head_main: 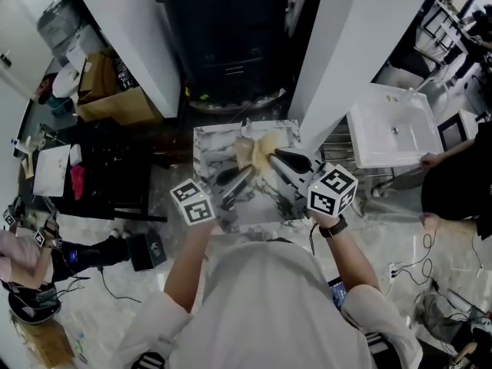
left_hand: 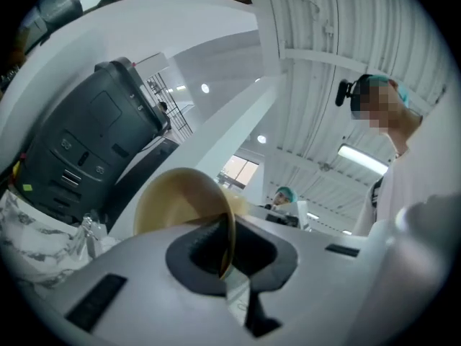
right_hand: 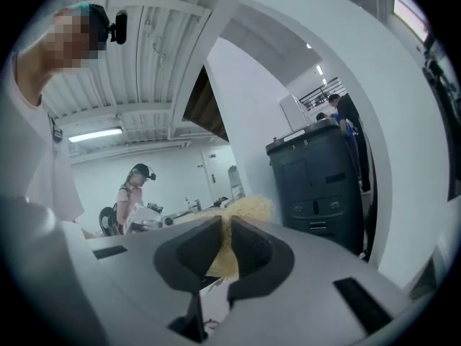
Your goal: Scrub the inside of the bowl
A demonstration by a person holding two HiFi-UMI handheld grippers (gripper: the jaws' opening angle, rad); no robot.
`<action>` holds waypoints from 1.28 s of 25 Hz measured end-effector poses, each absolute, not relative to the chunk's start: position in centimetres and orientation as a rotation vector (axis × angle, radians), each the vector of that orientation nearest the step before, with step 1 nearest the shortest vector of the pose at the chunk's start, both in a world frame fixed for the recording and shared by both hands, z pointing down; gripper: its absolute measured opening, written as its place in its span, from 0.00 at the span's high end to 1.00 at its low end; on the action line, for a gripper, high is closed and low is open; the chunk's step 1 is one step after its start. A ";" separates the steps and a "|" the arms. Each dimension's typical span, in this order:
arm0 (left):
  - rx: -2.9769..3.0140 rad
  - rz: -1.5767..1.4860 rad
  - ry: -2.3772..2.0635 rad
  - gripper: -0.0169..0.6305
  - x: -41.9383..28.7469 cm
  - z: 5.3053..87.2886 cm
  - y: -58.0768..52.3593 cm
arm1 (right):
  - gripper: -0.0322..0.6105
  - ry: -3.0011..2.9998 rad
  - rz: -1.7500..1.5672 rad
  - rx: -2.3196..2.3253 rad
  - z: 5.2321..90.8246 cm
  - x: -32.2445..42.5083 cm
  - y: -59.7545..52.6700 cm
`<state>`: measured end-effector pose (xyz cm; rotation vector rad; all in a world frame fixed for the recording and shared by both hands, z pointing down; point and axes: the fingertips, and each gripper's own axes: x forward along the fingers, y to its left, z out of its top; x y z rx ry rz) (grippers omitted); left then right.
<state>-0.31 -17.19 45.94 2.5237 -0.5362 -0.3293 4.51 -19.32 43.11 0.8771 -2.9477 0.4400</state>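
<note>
A tan bowl (head_main: 244, 153) is held tipped on its side above the marble-patterned table (head_main: 207, 141). My left gripper (head_main: 240, 177) is shut on the bowl's rim; in the left gripper view the rim of the bowl (left_hand: 180, 200) runs down between the pads of the left gripper (left_hand: 225, 254). My right gripper (head_main: 278, 162) is shut on a pale yellow fibrous scrubber (head_main: 269, 147), which sits against the bowl's right side. In the right gripper view the scrubber (right_hand: 243, 209) bulges out above the right gripper (right_hand: 223, 245). Whether the scrubber touches the bowl's inside is hidden.
A dark grey bin (head_main: 231, 37) stands behind the table between two white pillars. A white sink (head_main: 392, 133) sits to the right, with a person's hand (head_main: 430, 160) at its edge. A cardboard box (head_main: 115, 102) and clutter lie to the left.
</note>
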 end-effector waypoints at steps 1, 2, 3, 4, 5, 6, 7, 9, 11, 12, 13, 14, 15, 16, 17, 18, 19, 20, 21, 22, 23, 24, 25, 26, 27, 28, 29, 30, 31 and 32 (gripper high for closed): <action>2.524 -0.346 -0.505 0.95 0.0 45.5 -16.8 | 0.87 -2.939 0.435 0.903 43.3 4.7 -20.0; 2.521 -0.368 -0.481 0.95 0.2 45.1 -16.5 | 0.87 -2.927 0.438 0.928 43.6 4.9 -20.6; 2.513 -0.395 -0.464 0.95 0.2 44.7 -16.4 | 0.87 -2.910 0.450 0.949 44.0 5.2 -21.0; 2.501 -0.428 -0.452 0.95 0.1 44.3 -16.3 | 0.87 -2.890 0.468 0.963 44.6 5.3 -21.2; 2.489 -0.459 -0.449 0.95 -0.2 44.0 -16.3 | 0.87 -2.871 0.489 0.965 45.2 5.3 -21.2; 2.481 -0.477 -0.455 0.95 -0.4 43.7 -16.4 | 0.87 -2.858 0.513 0.957 45.8 5.2 -20.9; 2.482 -0.475 -0.471 0.95 -0.6 43.7 -16.6 | 0.87 -2.851 0.535 0.945 46.2 5.1 -20.4; 2.502 -0.422 -0.514 0.95 -0.8 44.3 -16.7 | 0.87 -2.848 0.570 0.935 46.5 5.1 -19.4; 2.524 -0.347 -0.563 0.95 -0.8 45.4 -16.8 | 0.87 -2.860 0.603 0.949 46.4 5.3 -18.8; 2.530 -0.317 -0.586 0.95 -0.8 46.0 -16.9 | 0.87 -2.868 0.622 0.957 46.3 5.4 -18.6; 2.530 -0.296 -0.604 0.95 -0.9 46.6 -17.1 | 0.87 -2.874 0.636 0.966 46.2 5.4 -18.5; 2.528 -0.282 -0.620 0.95 -1.0 47.1 -17.3 | 0.87 -2.879 0.642 0.977 46.2 5.3 -18.5; 2.527 -0.268 -0.642 0.95 -1.1 47.5 -17.5 | 0.87 -2.885 0.642 0.994 46.2 5.4 -18.7; 2.529 -0.248 -0.677 0.95 -1.3 47.8 -17.9 | 0.87 -2.894 0.636 1.019 45.9 5.5 -18.9; 2.534 -0.220 -0.724 0.95 -1.6 48.1 -18.3 | 0.87 -2.907 0.621 1.050 45.5 5.6 -19.3; 2.542 -0.184 -0.782 0.95 -1.8 48.3 -18.9 | 0.87 -2.921 0.591 1.087 45.0 5.8 -19.7; 2.552 -0.145 -0.844 0.95 -2.2 48.5 -19.6 | 0.87 -2.928 0.548 1.127 44.6 5.9 -20.1; 2.562 -0.105 -0.907 0.95 -2.5 48.7 -20.3 | 0.87 -2.926 0.497 1.171 44.4 6.1 -20.6; 2.569 -0.069 -0.970 0.95 -2.9 48.9 -21.1 | 0.87 -2.912 0.446 1.221 44.4 6.2 -21.1; 2.574 -0.040 -1.033 0.95 -3.2 49.1 -21.8 | 0.87 -2.890 0.398 1.273 44.6 6.3 -21.6; 2.581 -0.017 -1.097 0.95 -3.5 49.2 -22.4 | 0.87 -2.862 0.351 1.325 45.0 6.4 -22.0; 2.589 0.003 -1.162 0.95 -3.7 49.2 -23.0 | 0.87 -2.832 0.300 1.372 45.3 6.5 -22.4; 2.598 0.021 -1.227 0.95 -4.0 49.1 -23.4 | 0.87 -2.802 0.247 1.412 45.6 6.5 -22.6; 2.607 0.035 -1.292 0.95 -4.2 48.9 -23.8 | 0.87 -2.773 0.192 1.444 45.8 6.5 -22.8; 2.616 0.045 -1.354 0.95 -4.3 48.7 -24.0 | 0.87 -2.746 0.137 1.468 45.9 6.4 -22.8; 2.626 0.051 -1.411 0.95 -4.4 48.4 -24.2 | 0.87 -2.719 0.087 1.488 46.0 6.3 -22.8; 2.635 0.057 -1.461 0.95 -4.5 48.1 -24.3 | 0.87 -2.693 0.046 1.508 46.1 6.2 -22.8; 2.643 0.062 -1.505 0.95 -4.5 47.7 -24.4 | 0.87 -2.671 0.012 1.529 46.1 6.2 -22.8; 2.652 0.067 -1.543 0.95 -4.5 47.4 -24.4 | 0.87 -2.654 -0.014 1.551 46.0 6.2 -22.8; 2.661 0.071 -1.577 0.95 -4.5 47.1 -24.4 | 0.87 -2.641 -0.038 1.573 45.9 6.2 -22.8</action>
